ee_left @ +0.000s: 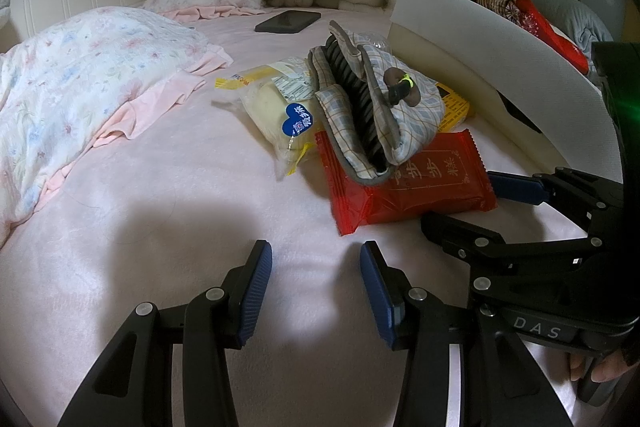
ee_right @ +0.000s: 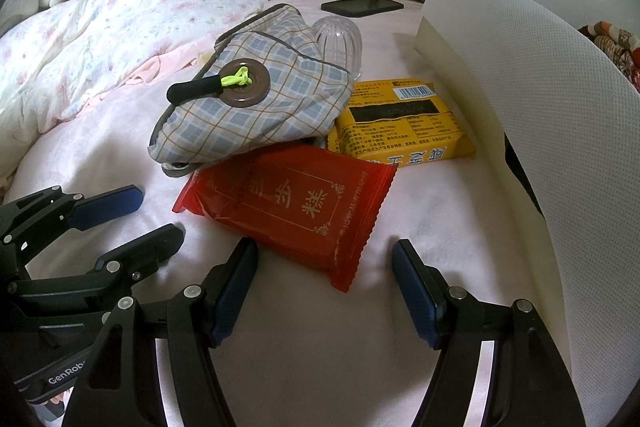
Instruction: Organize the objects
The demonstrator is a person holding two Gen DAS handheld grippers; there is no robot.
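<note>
The plaid pouch [ee_right: 256, 99] lies atop the red snack packet [ee_right: 292, 207] on the pink bed sheet [ee_right: 320, 367], its long axis running away from the cameras, open mouth leftward. Both the left gripper [ee_left: 316, 263] and right gripper [ee_right: 324, 259] are spread, empty. A yellow packet [ee_right: 404, 123], phone [ee_right: 362, 5] and white foam sheet [ee_right: 540, 107] lie nearby.

On the pink bedsheet [ee_right: 320, 367], a loose cluster. Plaid fabric pouch [ee_right: 256, 107], grey-trimmed, lies slumped with its mouth gaping; a brown disc with a black pull and neon-green loop sits on its side. It rests partly on a flat red snack packet [ee_right: 292, 215] and overlaps a yellow snack packet [ee_right: 404, 123], barcode side up. Pale bread in clear wrap [ee_left: 276, 111] lies against the pouch's other side. Clear ribbed cup [ee_right: 338, 41] stands inverted behind the pouch.
</note>
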